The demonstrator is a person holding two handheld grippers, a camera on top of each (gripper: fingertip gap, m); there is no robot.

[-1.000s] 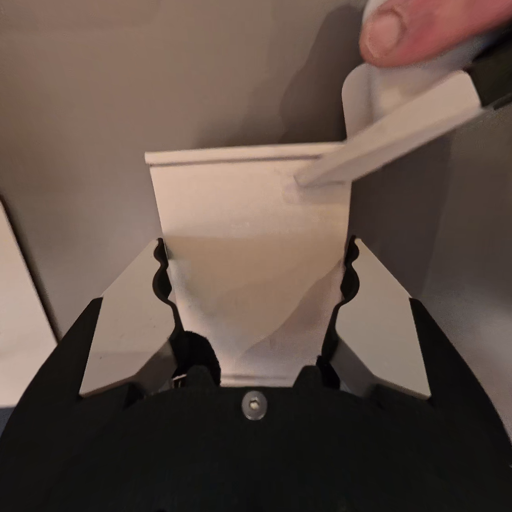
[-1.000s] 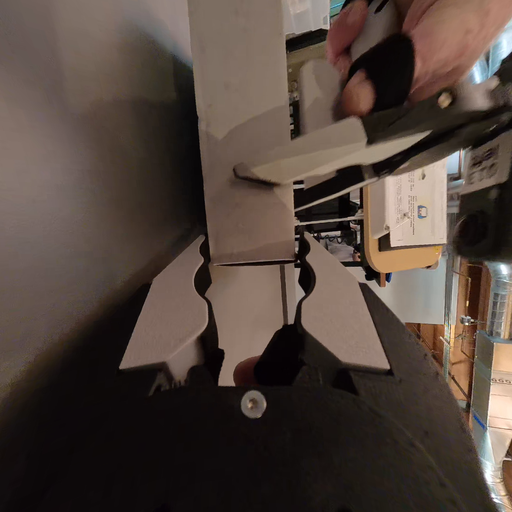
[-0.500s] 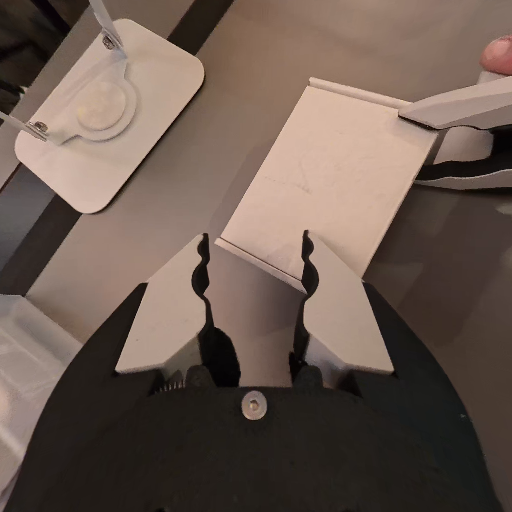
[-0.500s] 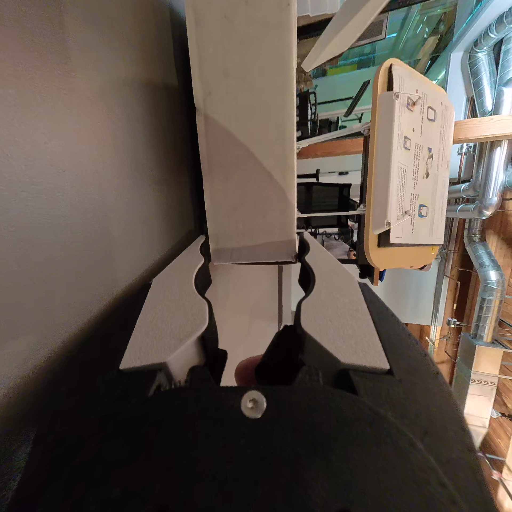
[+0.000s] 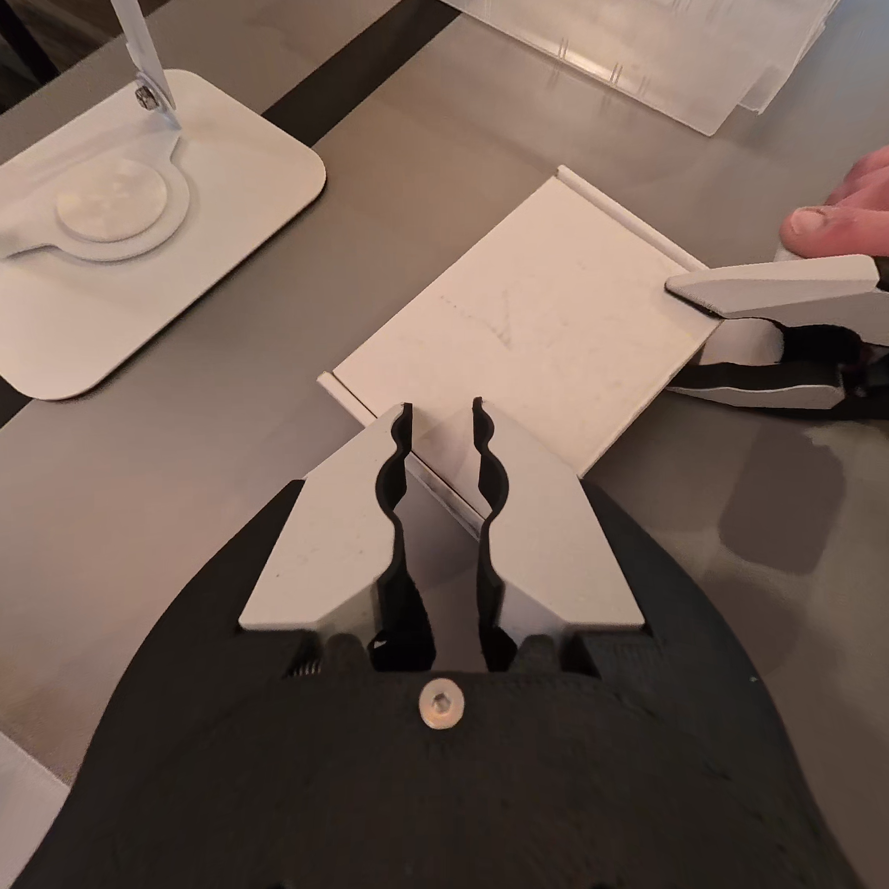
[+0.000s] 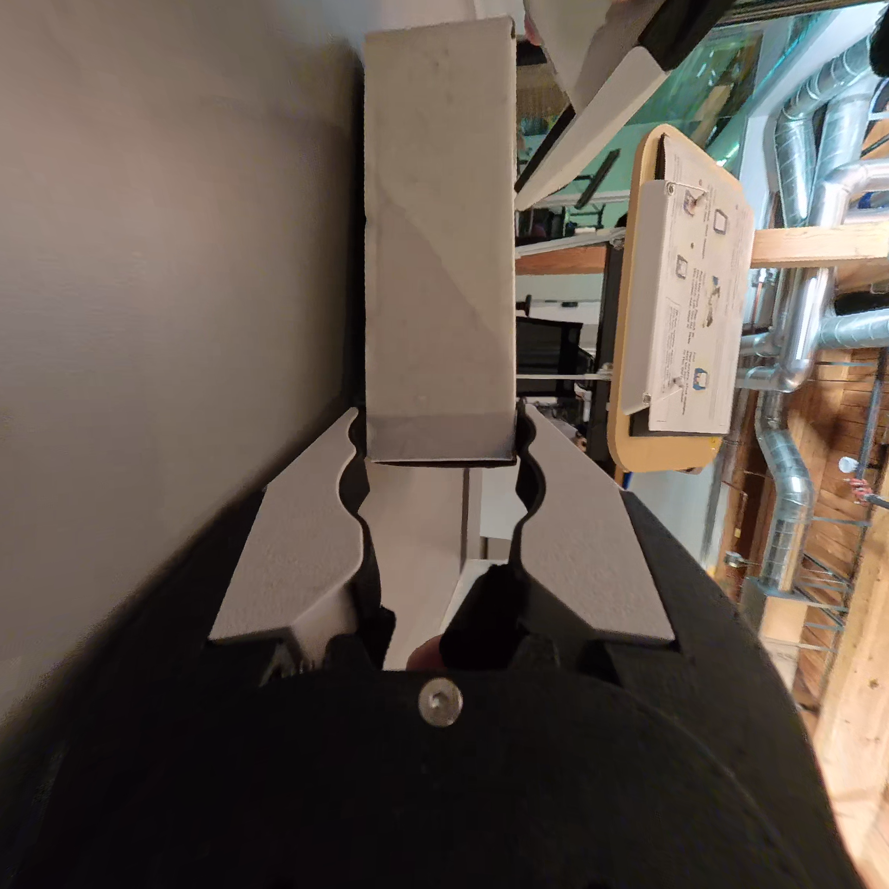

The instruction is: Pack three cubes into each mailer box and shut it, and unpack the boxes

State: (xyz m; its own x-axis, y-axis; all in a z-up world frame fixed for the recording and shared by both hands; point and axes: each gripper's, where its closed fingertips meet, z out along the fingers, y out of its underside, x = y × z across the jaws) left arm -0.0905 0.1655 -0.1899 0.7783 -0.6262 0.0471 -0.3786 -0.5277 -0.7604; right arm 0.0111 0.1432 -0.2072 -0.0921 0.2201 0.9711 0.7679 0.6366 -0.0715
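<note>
White mailer box (image 5: 524, 336) lies shut and flat on the grey table (image 5: 192, 481), lid faintly scuffed. My right gripper (image 6: 435, 418) clamps one end of it. My left gripper (image 5: 442, 404) hovers over the near corner, slightly parted, holding nothing.

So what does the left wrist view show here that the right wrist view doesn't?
Only the left wrist view: a white stand base with a round disc, clear plastic sheets, and the box's broad top face. Only the right wrist view: a wooden board bearing a printed sheet, silver ducts, and the box's narrow side. Both: the closed white cardboard mailer box on the grey table, the right claw clamping its end, the left claw open.
</note>
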